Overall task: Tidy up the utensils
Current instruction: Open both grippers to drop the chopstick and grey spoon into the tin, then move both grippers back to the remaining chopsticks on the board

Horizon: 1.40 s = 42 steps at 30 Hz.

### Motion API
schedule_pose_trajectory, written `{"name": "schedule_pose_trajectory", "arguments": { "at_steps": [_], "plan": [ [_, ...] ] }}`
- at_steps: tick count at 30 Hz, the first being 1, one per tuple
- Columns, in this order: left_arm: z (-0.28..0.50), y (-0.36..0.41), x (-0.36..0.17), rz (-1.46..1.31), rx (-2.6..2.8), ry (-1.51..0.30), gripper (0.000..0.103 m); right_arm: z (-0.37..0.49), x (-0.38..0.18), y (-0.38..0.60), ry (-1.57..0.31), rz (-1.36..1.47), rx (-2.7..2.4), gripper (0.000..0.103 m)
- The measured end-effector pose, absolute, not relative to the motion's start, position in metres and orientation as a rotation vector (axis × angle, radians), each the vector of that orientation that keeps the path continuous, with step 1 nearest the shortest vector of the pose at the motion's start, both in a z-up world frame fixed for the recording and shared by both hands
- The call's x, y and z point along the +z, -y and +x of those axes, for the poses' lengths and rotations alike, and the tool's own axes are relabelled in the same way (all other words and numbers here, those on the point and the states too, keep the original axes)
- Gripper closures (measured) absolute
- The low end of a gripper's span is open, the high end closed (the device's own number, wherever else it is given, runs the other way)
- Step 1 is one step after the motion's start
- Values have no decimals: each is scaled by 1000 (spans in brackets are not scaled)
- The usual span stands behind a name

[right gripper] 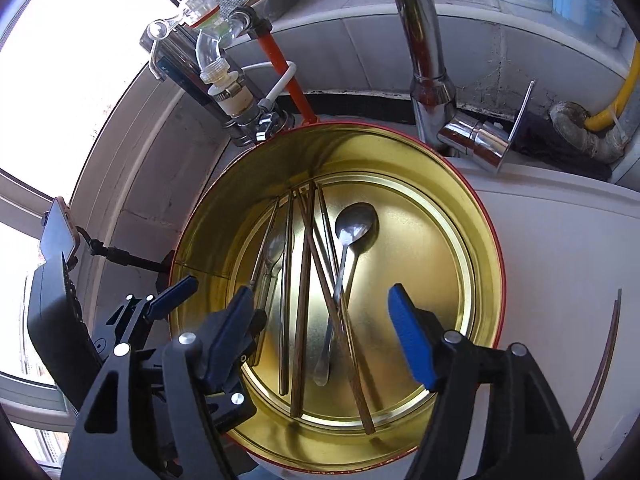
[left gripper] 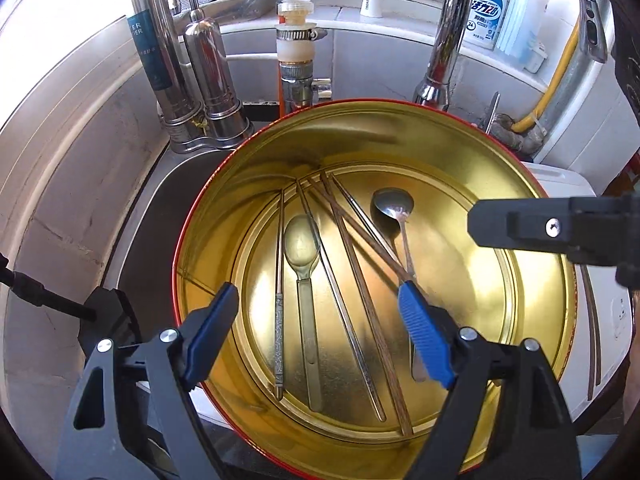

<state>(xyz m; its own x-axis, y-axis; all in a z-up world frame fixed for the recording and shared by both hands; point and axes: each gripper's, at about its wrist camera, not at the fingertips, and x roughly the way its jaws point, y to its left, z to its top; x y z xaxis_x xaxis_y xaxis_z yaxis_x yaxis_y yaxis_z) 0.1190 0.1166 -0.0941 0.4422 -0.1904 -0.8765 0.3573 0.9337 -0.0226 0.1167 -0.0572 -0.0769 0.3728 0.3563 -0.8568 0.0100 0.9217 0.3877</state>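
Kitchen sink corner by a bright window: a round gold tin with a red rim sits on a white table, just in front of the chrome tap. Inside the tin lie the utensils, namely a dark spoon nearer the tap side, a pale spoon left of it, and several chopsticks fanned between and across them. The left gripper and right gripper both hang above the tin, fingers spread and grasping nothing. The utensils appear deposited but unsorted; a sound next step would likely be to lower one gripper along a single chopstick's length, closing across its narrow width, since crossed pieces may drag their neighbours. From the left wrist view, the right gripper enters at the tin's right edge, and bottles stand on the ledge behind the tap. Only the right wrist view shows the left gripper at the tin's left rim, a phone on a mount beyond it, and the tap's lever.
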Motion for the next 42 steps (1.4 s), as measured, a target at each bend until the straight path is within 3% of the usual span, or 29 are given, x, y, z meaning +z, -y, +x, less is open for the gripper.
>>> {"name": "schedule_pose_trajectory", "arguments": {
  "at_steps": [20, 24, 26, 36, 42],
  "plan": [
    [101, -114, -80, 119, -383, -1021, 23, 94, -74, 69, -1136, 386, 225, 28],
    [86, -111, -69, 74, -434, -979, 23, 81, -68, 81, -1087, 398, 232, 19],
    [78, -110, -64, 50, -464, -957, 23, 70, -64, 89, -1049, 400, 233, 13],
    [32, -89, -58, -45, -521, -946, 22, 7, -55, 169, -907, 419, 131, 12],
    [14, -68, -57, -40, -511, -948, 22, -14, -69, 218, -926, 477, 62, 12]
  ]
}}
